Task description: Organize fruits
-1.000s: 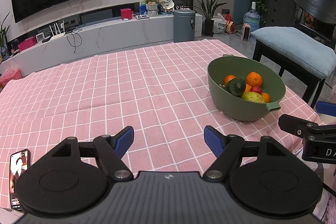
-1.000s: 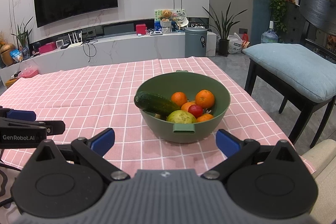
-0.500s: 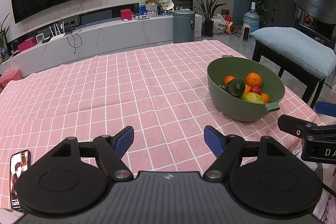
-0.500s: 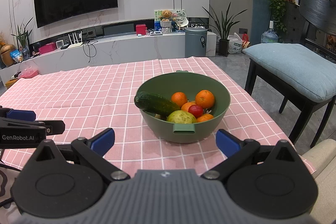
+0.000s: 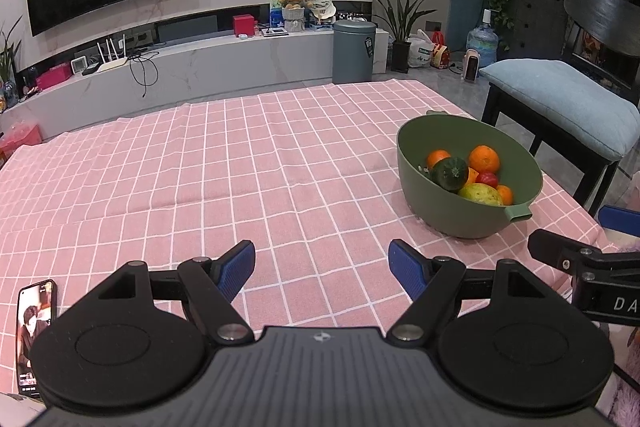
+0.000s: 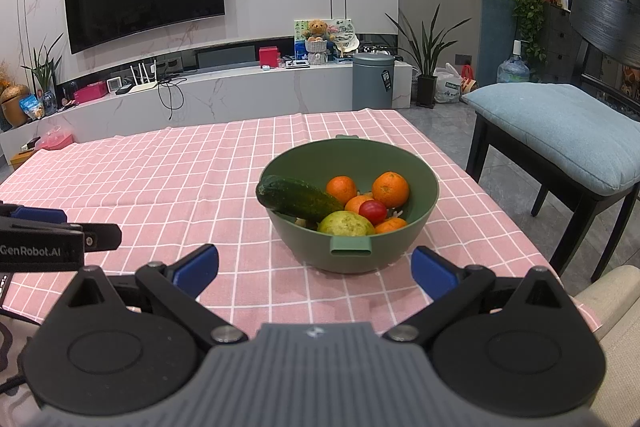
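A green bowl stands on the pink checked tablecloth, near the table's right edge; it also shows in the left wrist view. It holds a dark green cucumber, several oranges, a small red fruit and a yellow-green fruit. My right gripper is open and empty, just in front of the bowl. My left gripper is open and empty over bare cloth, to the left of the bowl.
A phone lies at the table's front left. A chair with a blue cushion stands right of the table. Behind the table are a TV bench and a grey bin.
The left wrist view has shifted slightly, so the bowl sits a little lower and nearer. The right gripper has barely moved. Both grippers stay open.
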Motion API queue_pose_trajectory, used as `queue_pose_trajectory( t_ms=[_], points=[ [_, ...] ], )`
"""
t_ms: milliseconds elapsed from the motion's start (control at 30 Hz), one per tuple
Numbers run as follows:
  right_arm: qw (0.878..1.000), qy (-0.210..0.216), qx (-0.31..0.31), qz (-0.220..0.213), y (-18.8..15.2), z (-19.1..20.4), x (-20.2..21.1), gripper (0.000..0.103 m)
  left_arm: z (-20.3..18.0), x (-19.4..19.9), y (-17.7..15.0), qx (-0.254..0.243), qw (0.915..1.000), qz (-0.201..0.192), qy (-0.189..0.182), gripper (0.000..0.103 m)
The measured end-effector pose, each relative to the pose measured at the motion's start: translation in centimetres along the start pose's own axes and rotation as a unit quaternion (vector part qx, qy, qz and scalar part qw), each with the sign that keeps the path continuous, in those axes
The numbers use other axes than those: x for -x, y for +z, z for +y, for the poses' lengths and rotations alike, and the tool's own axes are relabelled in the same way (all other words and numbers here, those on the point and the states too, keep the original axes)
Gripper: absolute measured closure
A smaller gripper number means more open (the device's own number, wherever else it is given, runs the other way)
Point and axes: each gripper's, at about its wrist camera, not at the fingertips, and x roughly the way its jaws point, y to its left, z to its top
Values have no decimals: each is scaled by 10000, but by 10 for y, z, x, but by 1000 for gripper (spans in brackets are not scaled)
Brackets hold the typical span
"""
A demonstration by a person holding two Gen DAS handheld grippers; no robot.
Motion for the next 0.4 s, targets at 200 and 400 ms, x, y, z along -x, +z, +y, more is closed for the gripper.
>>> queue_pose_trajectory(
  t_ms=[200,400],
  points=[
    [10000,1,0,-1,0,0,0,4,-3,-1,-1,-123,9999,-6,43,14],
    [10000,-1,3,0,0,0,0,4,-2,0,-1,-74,9999,-31,83,14]
  ],
)
